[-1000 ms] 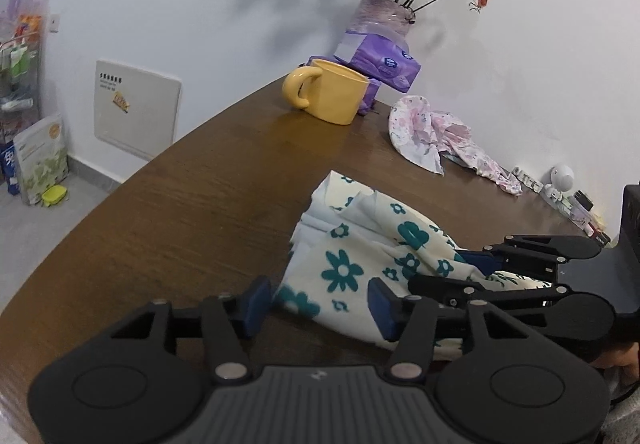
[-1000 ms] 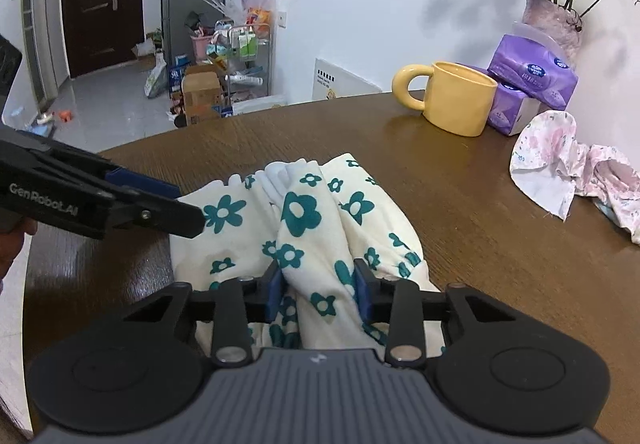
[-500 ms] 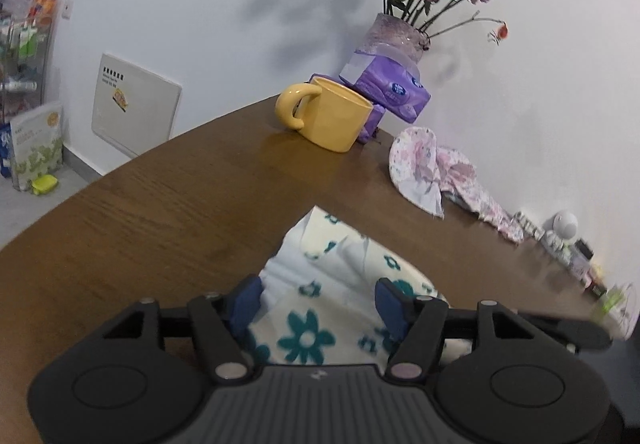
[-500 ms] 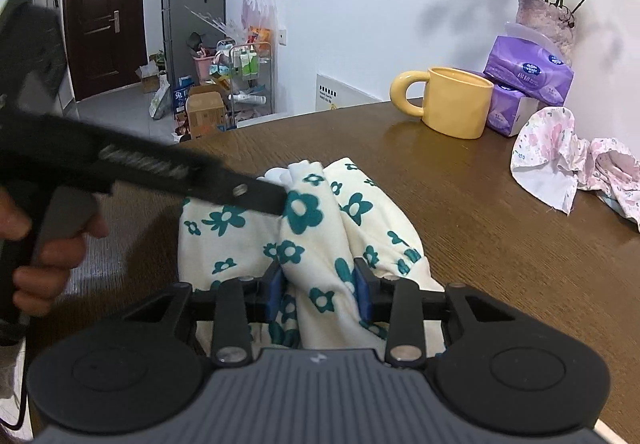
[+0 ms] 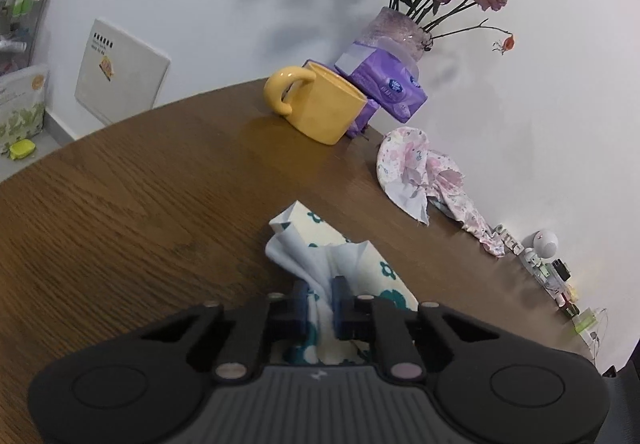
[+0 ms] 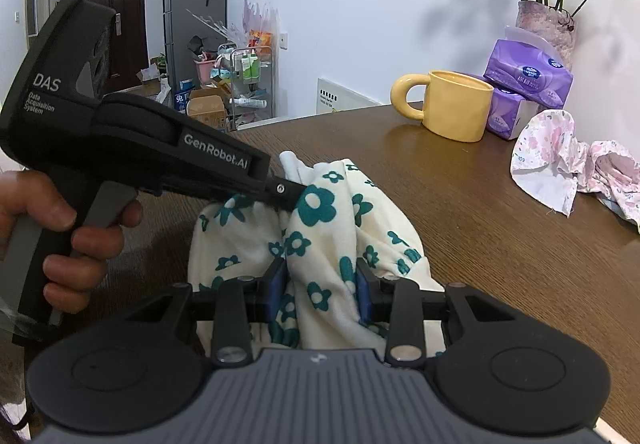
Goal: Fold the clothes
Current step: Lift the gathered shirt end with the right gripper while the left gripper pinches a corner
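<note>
On the wooden surface [image 6: 500, 244] lies our bunched floral garment [image 6: 340, 228]. The right hand-held gripper [image 6: 320, 294] and left hand-held gripper [image 5: 320, 300] both pinch it; we should draw them apart evenly, keeping the cloth taut.

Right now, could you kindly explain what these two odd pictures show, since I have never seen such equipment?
There is no robot here: a person holds one hand-held gripper in each hand, each with a fisheye camera looking along its two fingers. One picture comes from the left hand-held gripper, the other from the right hand-held gripper. Both are shut on the same cream cloth with teal flowers, bunched on a brown wooden table. The right camera also sees the left tool, gripped by the person's left hand. Farther back stand a yellow mug, purple tissue packs, a vase of roses and a pink floral cloth.
</note>
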Tool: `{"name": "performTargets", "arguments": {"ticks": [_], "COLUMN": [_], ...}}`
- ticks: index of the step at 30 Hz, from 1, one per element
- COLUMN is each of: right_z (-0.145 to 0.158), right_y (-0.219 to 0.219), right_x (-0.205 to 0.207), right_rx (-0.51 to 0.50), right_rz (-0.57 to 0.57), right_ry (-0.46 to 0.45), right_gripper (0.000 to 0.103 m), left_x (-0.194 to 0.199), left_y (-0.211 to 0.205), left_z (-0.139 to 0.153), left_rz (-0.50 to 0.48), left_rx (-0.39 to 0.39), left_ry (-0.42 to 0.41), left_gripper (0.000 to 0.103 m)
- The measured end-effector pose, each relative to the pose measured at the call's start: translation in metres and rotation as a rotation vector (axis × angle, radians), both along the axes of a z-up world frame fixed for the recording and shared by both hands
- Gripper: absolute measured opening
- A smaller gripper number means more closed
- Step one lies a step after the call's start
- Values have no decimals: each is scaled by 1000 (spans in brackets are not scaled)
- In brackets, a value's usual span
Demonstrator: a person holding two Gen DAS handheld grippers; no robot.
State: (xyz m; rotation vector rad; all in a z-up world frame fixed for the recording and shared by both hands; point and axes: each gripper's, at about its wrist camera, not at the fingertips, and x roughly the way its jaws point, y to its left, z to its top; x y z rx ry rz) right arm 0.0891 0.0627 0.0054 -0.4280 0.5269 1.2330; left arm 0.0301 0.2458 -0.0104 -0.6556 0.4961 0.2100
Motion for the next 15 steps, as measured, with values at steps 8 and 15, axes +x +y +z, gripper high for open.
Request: {"name": "performTargets", "arguments": {"ticks": [8,15], "right_z": [7,24], "right_y": [-3,-23], "right_x": [0,-8], "right_rx": [27,74], "right_rz": [-6,-28], "right_ry": [9,-1], "right_gripper": [40,54], "left_x": [-7,-12], "left_y": [-8,-25], "left_z": [15,38], "left_rz": [-18,-43], "left_rx": [53,153], "left_ry": [-48,-90], "left_gripper": [9,9]}}
